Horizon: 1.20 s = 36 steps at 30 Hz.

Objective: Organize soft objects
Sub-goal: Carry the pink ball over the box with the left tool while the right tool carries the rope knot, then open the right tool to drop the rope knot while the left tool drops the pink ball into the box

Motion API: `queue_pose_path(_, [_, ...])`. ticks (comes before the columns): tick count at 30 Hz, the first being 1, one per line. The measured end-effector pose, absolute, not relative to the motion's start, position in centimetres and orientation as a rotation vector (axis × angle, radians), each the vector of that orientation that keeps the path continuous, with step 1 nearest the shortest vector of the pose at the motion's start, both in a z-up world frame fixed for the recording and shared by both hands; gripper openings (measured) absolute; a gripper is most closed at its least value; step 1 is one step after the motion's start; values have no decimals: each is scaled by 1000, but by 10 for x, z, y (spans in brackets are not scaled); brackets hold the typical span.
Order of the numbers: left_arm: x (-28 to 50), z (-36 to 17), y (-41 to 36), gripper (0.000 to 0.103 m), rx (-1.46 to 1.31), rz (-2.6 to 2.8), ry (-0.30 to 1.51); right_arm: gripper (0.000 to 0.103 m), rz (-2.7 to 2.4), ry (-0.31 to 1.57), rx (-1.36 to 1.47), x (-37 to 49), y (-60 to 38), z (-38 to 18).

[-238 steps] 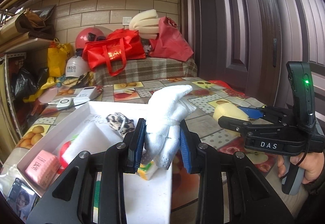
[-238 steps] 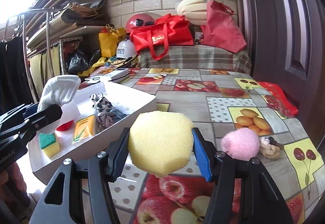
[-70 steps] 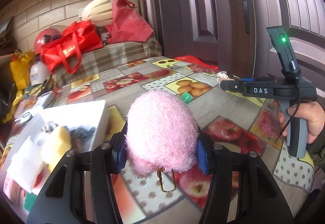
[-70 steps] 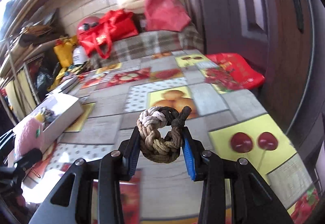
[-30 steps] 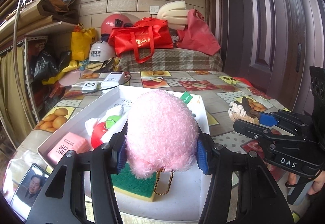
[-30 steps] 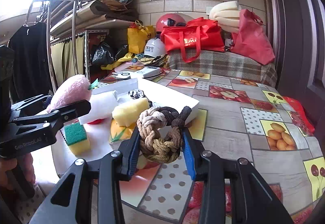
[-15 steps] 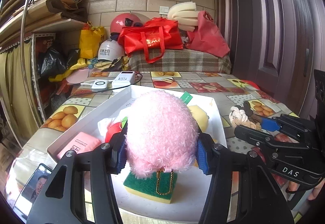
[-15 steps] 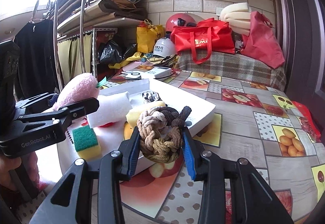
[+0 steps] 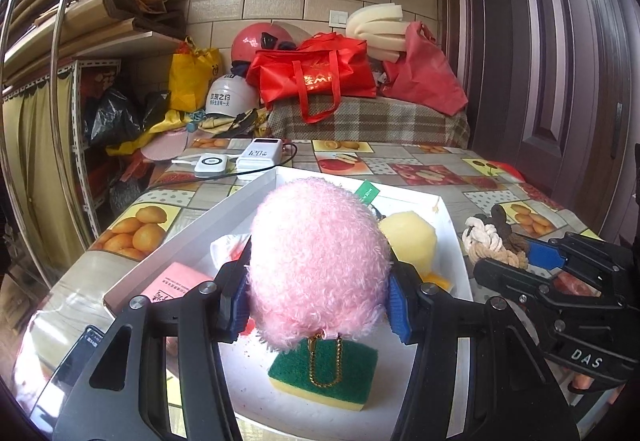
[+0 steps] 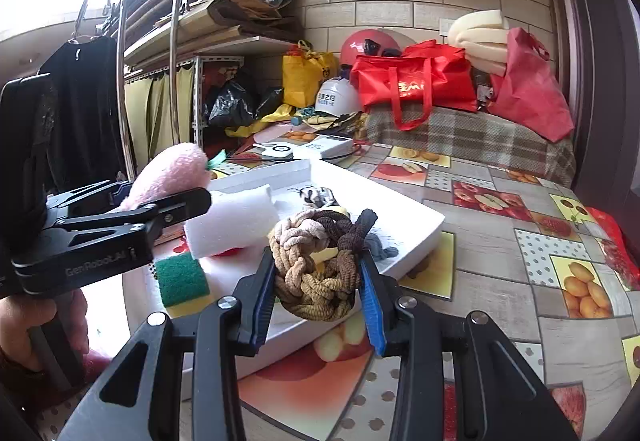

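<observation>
My left gripper (image 9: pixel 316 301) is shut on a fluffy pink pom-pom (image 9: pixel 316 261) with a gold chain, held above the white tray (image 9: pixel 456 241). In the right wrist view the pom-pom (image 10: pixel 168 173) shows at the left. Below it in the tray lie a green-and-yellow sponge (image 9: pixel 324 369), a yellow foam piece (image 9: pixel 408 241), a pink packet (image 9: pixel 176 281) and a white foam block (image 10: pixel 232 221). My right gripper (image 10: pixel 320 289) is shut on a braided rope knot (image 10: pixel 316 265) of cream, tan and brown, over the tray's near right edge (image 10: pixel 412 241).
The tray sits on a table with a fruit-print cloth (image 10: pixel 520 265). A power bank (image 9: pixel 260 157) and a white charger (image 9: pixel 210 165) lie beyond the tray. Red bags (image 9: pixel 316 77), helmets and foam are stacked at the back. A door (image 9: pixel 560 61) stands on the right.
Both grippers have drifted a little further in over the tray, each keeping its hold. The green sponge now lies directly below the pom-pom.
</observation>
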<state>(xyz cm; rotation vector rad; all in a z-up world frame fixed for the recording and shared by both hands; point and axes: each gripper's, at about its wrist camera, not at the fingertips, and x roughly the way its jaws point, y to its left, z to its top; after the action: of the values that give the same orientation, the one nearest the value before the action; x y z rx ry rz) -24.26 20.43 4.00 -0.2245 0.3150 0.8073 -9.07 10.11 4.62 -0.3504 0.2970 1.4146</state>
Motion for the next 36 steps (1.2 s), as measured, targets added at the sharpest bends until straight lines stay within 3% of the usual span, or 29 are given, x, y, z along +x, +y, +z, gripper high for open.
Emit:
queue_pose_path(14, [-233,36,241,55,-260,837,383,38,1476,377,-453,-102,143,38])
queue_pose_path(29, [-226,32,260,55,-283,885,423,39,1379,441,-367,-75,170,40])
queue_pose_path(34, [-226,33,259,57,-270,895,419,43,1406,373,-391,-88,165,42])
queue_pose_path(36, [-226,33,256,58,-254,921,416,50,1409,346,-396,-91,163,43])
